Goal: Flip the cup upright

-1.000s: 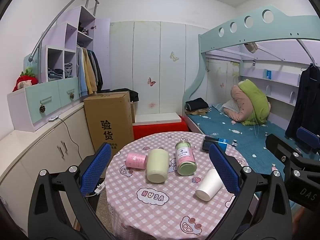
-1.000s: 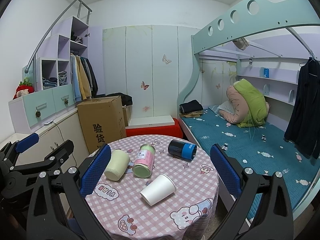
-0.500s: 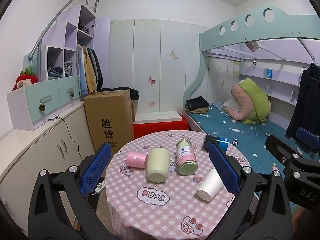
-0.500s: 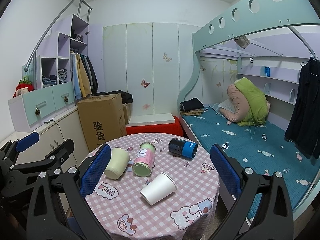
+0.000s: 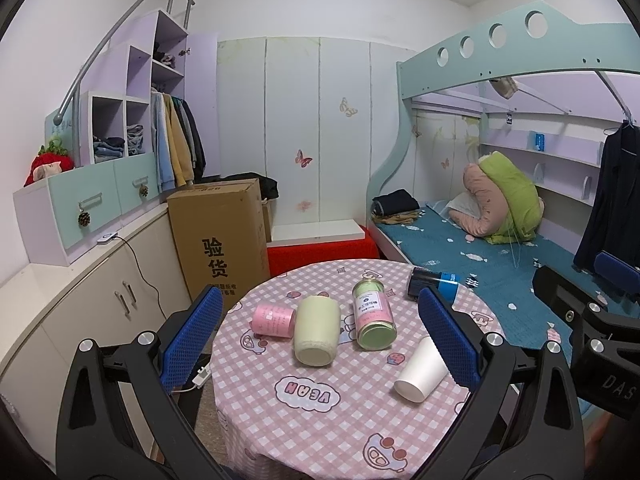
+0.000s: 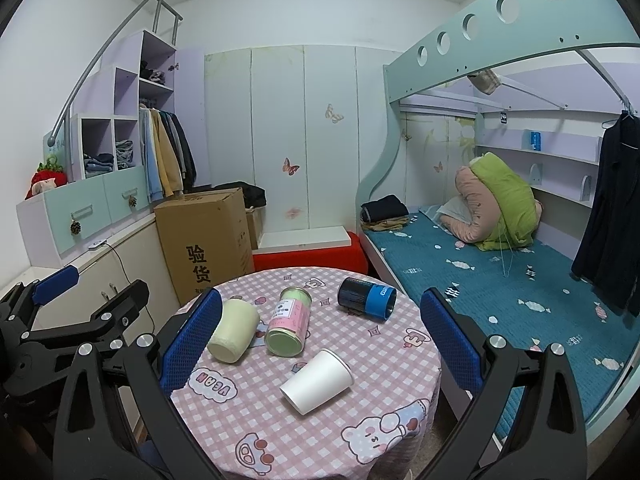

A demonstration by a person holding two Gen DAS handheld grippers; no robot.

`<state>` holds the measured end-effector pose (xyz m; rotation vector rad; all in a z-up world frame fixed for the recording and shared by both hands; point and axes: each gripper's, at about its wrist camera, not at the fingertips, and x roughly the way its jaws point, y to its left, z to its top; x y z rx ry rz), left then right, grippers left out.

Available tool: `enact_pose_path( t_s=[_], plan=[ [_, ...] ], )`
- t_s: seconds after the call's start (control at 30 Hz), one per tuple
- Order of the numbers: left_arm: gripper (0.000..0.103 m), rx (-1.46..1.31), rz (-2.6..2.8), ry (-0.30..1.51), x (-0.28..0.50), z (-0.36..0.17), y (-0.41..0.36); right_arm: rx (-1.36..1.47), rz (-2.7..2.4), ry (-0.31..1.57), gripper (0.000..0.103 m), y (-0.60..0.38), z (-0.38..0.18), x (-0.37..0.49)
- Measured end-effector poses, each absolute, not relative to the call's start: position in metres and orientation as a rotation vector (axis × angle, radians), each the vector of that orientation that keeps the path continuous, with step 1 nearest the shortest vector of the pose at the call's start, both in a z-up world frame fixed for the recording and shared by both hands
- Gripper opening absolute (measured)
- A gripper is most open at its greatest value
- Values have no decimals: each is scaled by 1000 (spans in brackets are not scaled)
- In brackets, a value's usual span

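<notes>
- The white paper cup (image 6: 317,377) lay on its side on the round table (image 6: 400,364), near the front edge, mouth pointing up and to the right in the right wrist view, base toward the camera.
- In the left wrist view the same cup (image 5: 421,371) sat low right, partly behind a blue pad of the left gripper (image 5: 320,344).
- Over the last second very little changed: both cameras only drifted a touch, and the table sat slightly lower in the frame than a second before. Cup had not shifted.
- The left gripper's jaws stood wide apart, holding nothing.
- The right gripper (image 6: 320,346) was likewise spread wide and empty, the cup sitting between its pads in view but well ahead of them.
- Other items lay tipped over too: cream cup (image 6: 233,335), pink-labelled jar (image 6: 289,322), dark blue can (image 6: 367,299), and pink roll (image 5: 273,321) seen only from the left.
- Judgement: task not started, this was the hover before approach. The right gripper looked better lined up on the cup.
- Risk guess: thin paper wall could crush or roll away if pinched off-centre.
</notes>
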<state>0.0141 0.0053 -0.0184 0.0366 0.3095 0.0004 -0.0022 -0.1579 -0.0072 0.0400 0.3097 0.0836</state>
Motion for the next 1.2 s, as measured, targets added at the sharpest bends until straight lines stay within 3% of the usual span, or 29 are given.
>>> enact_pose_path(
  t_s=[0.37, 1.2],
  plan=[
    [98, 37, 3, 360, 54, -27, 6, 64, 79, 381, 96, -166, -19, 51],
    [98, -1, 54, 644, 197, -103, 32, 74, 55, 621, 96, -187, -92, 192]
  ],
)
